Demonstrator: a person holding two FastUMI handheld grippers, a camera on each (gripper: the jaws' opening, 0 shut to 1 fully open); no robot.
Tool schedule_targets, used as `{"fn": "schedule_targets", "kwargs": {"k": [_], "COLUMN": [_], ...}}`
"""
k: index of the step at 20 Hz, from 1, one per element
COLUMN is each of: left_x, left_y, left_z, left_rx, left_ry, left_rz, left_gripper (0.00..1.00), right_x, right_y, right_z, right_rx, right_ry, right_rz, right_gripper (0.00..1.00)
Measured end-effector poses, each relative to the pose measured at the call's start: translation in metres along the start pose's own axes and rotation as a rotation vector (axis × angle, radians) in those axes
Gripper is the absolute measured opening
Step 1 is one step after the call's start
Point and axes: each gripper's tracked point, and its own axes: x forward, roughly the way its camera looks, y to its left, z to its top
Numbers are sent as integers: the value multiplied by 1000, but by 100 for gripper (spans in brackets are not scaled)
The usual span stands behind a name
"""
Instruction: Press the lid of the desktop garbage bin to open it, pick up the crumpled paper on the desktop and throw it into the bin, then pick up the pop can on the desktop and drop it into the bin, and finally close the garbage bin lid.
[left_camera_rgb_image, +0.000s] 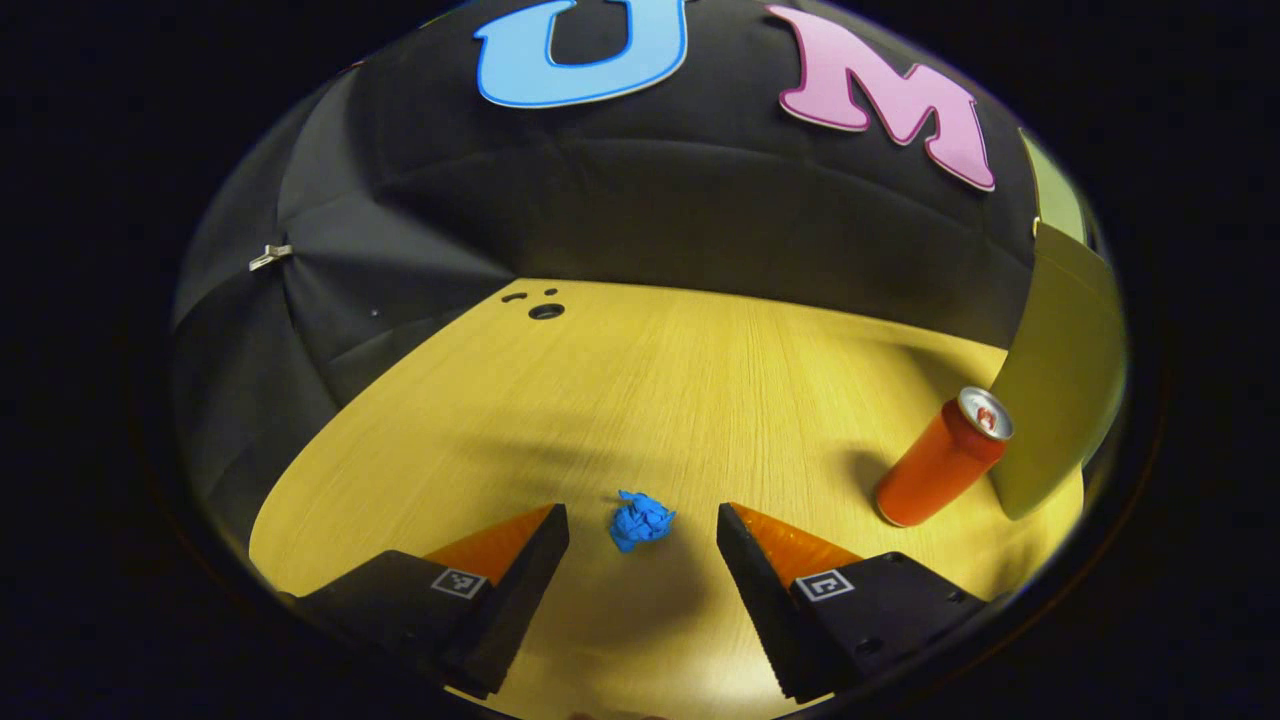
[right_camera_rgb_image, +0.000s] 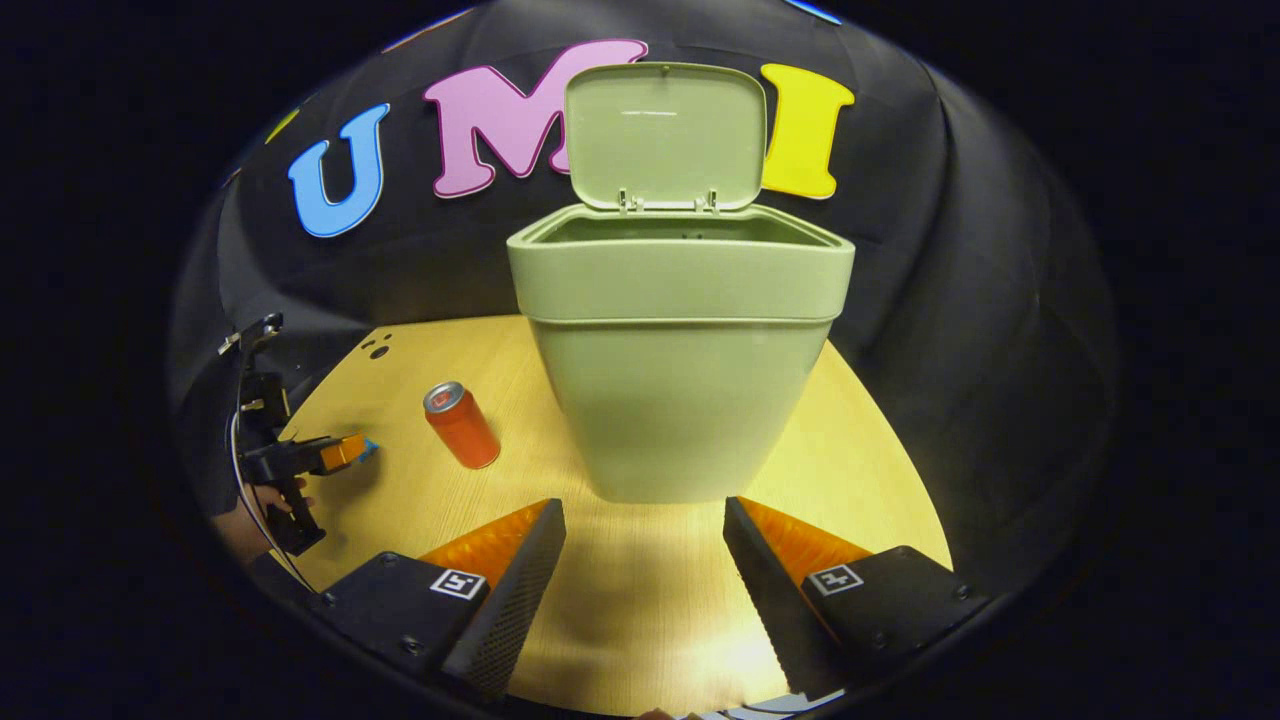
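The blue crumpled paper (left_camera_rgb_image: 641, 520) lies on the bench (left_camera_rgb_image: 640, 400) between the left claw's (left_camera_rgb_image: 642, 535) spread-apart fingers, not touching them.

Left claw (left_camera_rgb_image: 642, 535) stood open, fingers spread wide, nothing gripped, held low, tilted down. Right claw (right_camera_rgb_image: 645, 540) likewise open, fingers apart, gripping nothing, aimed level forward. In right gripper view, left claw (right_camera_rgb_image: 352, 450) was seen far left, hand (right_camera_rgb_image: 262, 515) wrapped around its handle from below.
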Motion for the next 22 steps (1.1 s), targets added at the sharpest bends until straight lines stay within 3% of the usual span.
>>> {"fn": "schedule_targets", "kwargs": {"k": [6,13,17,19,20,22], "left_x": [30,34,34,33,33,35], "left_y": [-2,-2,-10,-12,-11,-9], "left_z": [-15,-18,-19,-19,-18,-17], "left_rx": [-13,18,42,45,42,46], "left_ry": [70,87,97,94,92,91], "left_rz": [-4,6,-18,-12,-9,-6], "left_gripper": [96,94,75,61,49,45], "right_x": [7,18,20,22,22,22], "right_y": [3,-3,2,2,1,0], "right_z": [-10,-14,-22,-20,-20,-21], "right_rx": [-39,-6,-13,-19,-11,-2], "right_ry": [32,56,73,67,67,66], "right_rz": [24,15,23,22,24,24], "right_gripper": [100,100,100,100,100,100]}}
